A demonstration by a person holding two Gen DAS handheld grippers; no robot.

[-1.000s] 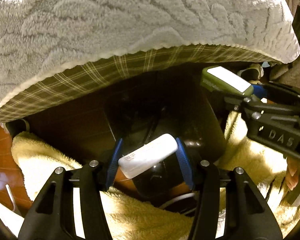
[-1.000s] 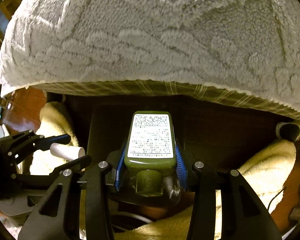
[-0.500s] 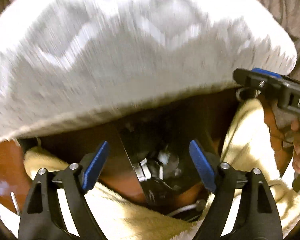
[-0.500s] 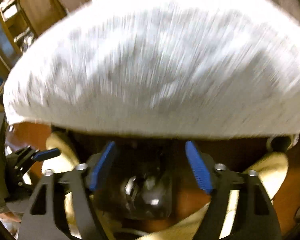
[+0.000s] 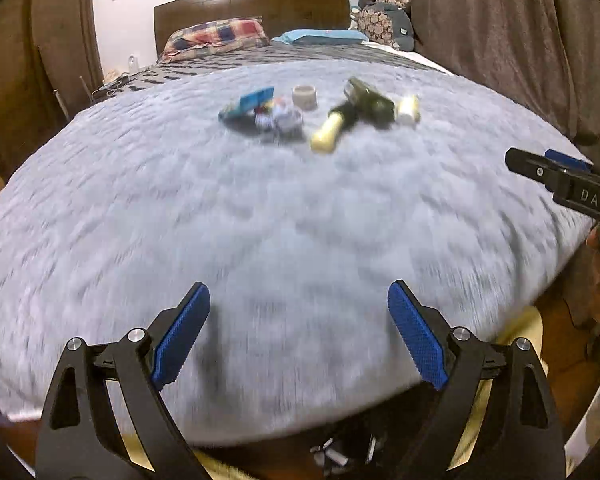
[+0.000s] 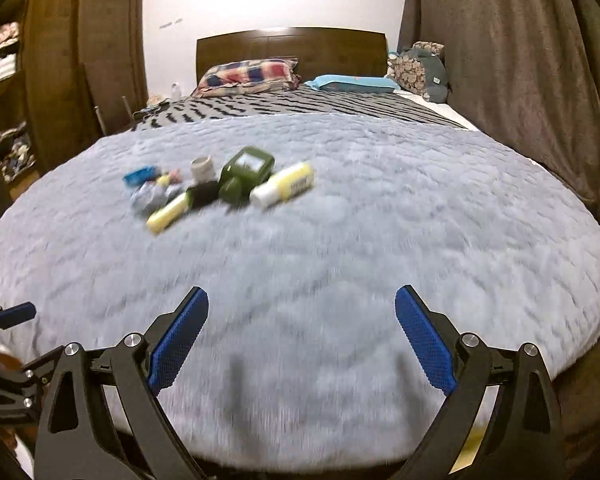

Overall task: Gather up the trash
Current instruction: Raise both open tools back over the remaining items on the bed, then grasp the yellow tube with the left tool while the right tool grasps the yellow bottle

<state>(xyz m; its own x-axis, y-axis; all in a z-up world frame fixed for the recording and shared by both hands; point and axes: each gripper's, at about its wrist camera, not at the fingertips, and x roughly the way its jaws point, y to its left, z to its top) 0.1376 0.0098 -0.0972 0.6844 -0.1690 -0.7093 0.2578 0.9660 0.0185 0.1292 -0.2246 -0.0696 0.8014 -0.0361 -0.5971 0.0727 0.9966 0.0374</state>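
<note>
Trash lies in a blurred pile far out on the grey fluffy blanket [image 5: 260, 220]: a green bottle [image 5: 370, 106] [image 6: 246, 174], a yellow tube [image 5: 330, 132] [image 6: 168, 210], a pale yellow bottle [image 6: 284, 188], a small cup [image 5: 304, 96], a blue packet [image 5: 247, 105] and crumpled wrappers [image 6: 152, 196]. My left gripper [image 5: 298, 292] hovers over the blanket's near edge, its jaws opening with nothing between them. My right gripper [image 6: 302, 296] does the same beside it, also empty. Under the bed's edge a dark bin [image 5: 340, 454] shows some dropped pieces.
A wooden headboard [image 6: 292, 48] and pillows [image 6: 248, 74] stand at the far end of the bed. Brown curtains [image 6: 500, 60] hang on the right, shelves [image 6: 4, 80] on the left. A yellow towel [image 5: 528, 328] lies on the floor by the bin.
A second ago the left gripper held a white packet and the right a green bottle over the bin. Both have let go, opened wide and risen above the bed's edge.
</note>
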